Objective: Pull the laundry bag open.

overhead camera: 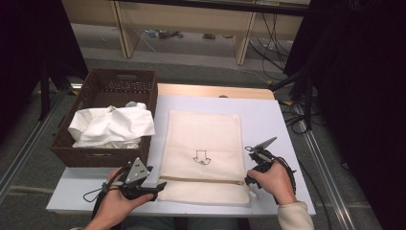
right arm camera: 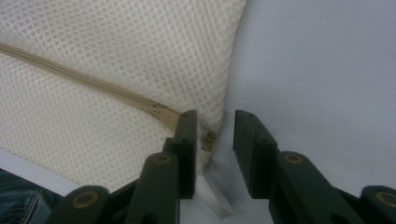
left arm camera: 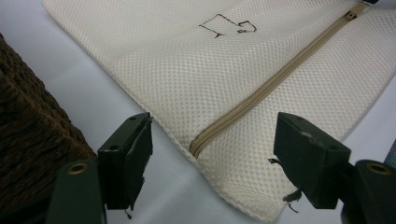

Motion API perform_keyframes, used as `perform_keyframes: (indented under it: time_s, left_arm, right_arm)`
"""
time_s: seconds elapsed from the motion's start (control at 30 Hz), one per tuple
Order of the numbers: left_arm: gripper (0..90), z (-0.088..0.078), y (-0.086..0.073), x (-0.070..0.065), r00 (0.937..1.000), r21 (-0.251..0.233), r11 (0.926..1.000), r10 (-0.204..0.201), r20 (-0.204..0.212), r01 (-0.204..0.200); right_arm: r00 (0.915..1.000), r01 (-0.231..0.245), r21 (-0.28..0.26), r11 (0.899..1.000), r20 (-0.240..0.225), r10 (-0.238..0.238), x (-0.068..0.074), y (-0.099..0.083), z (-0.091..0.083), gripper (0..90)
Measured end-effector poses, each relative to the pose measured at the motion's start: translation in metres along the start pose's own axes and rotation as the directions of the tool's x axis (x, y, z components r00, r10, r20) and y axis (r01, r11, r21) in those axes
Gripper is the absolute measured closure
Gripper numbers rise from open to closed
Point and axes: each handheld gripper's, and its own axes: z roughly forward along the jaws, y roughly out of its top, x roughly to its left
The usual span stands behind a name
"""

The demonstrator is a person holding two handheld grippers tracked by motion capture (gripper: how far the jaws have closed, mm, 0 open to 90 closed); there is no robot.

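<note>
A cream mesh bag (overhead camera: 203, 143) lies flat on the white table (overhead camera: 268, 120), with a small dark drawing (overhead camera: 201, 156) on it. Its tan zipper (overhead camera: 203, 180) runs across near the front edge. My left gripper (overhead camera: 155, 189) rests at the zipper's left end; in the left gripper view its jaws (left arm camera: 212, 135) stand wide apart over the bag's corner (left arm camera: 233, 70), touching nothing. My right gripper (overhead camera: 250, 182) is at the zipper's right end. In the right gripper view the jaws (right arm camera: 215, 121) stand a narrow gap apart, and the zipper pull (right arm camera: 208, 140) sits between them without being pressed.
A dark wicker basket (overhead camera: 95, 91) holding crumpled white cloth (overhead camera: 112, 125) stands at the table's left, close to my left gripper. Its woven wall (left arm camera: 28, 130) is just beside the left jaw. Bare table lies to the right of the bag.
</note>
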Motion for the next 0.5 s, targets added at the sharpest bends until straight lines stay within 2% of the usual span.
perform_keyframes:
  time_s: [0.03, 0.07, 0.1, 0.17, 0.2, 0.23, 0.3, 0.43, 0.47, 0.5]
  left_arm:
    - [28.0, 0.0001, 0.0000, -0.0002, 1.0000, -0.002, 1.0000, -0.002, 0.000, 0.002]
    - [28.0, -0.0001, 0.0000, -0.0001, 1.0000, -0.002, 1.0000, 0.000, 0.000, 0.000]
    - [28.0, -0.0001, 0.0000, -0.0001, 1.0000, -0.002, 1.0000, 0.000, 0.000, 0.000]
    - [28.0, -0.0004, 0.0002, 0.0003, 1.0000, -0.001, 1.0000, 0.003, 0.001, -0.003]
    - [28.0, -0.0004, 0.0003, 0.0004, 1.0000, -0.002, 1.0000, 0.005, 0.000, -0.005]
    - [28.0, -0.0001, 0.0001, -0.0002, 1.0000, -0.005, 1.0000, -0.001, -0.001, 0.001]
    - [28.0, 0.0002, 0.0000, -0.0004, 1.0000, -0.002, 1.0000, -0.001, 0.001, 0.001]
    - [28.0, -0.0001, 0.0000, -0.0004, 1.0000, -0.002, 1.0000, -0.002, -0.003, 0.002]
    - [28.0, -0.0003, 0.0003, 0.0005, 1.0000, -0.003, 1.0000, 0.009, -0.001, -0.009]
    - [28.1, 0.0000, 0.0001, 0.0000, 1.0000, -0.005, 1.0000, -0.001, -0.001, 0.001]
  right_arm:
    - [0.9999, -0.012, 0.000, 1.000, 0.000, 0.012, 0.0003, 0.0002, 0.0007, 72.9]
    - [0.9994, 0.032, -0.023, 0.999, 0.010, -0.032, -0.0034, 0.0007, 0.0031, 72.9]
    - [1.0000, -0.009, 0.005, 1.000, -0.002, 0.009, -0.0009, 0.0004, 0.0024, 72.3]
    - [0.9999, -0.012, 0.010, 1.000, -0.008, 0.012, -0.0007, 0.0006, 0.0030, 72.0]
    - [0.9993, 0.034, -0.020, 0.999, -0.011, -0.035, -0.0029, 0.0010, 0.0058, 71.9]
    - [0.9993, 0.034, -0.020, 0.999, -0.011, -0.035, -0.0029, 0.0010, 0.0058, 71.9]
    - [0.9999, -0.011, 0.012, 1.000, -0.012, 0.011, 0.0018, 0.0016, 0.0063, 71.8]
    - [0.9997, -0.020, 0.024, 0.999, -0.016, 0.021, 0.0013, 0.0025, 0.0097, 71.9]
    - [0.9997, -0.020, 0.024, 0.999, -0.016, 0.021, 0.0013, 0.0025, 0.0097, 71.9]
    - [0.9995, -0.024, 0.027, 0.999, -0.020, 0.024, 0.0010, 0.0028, 0.0100, 71.9]
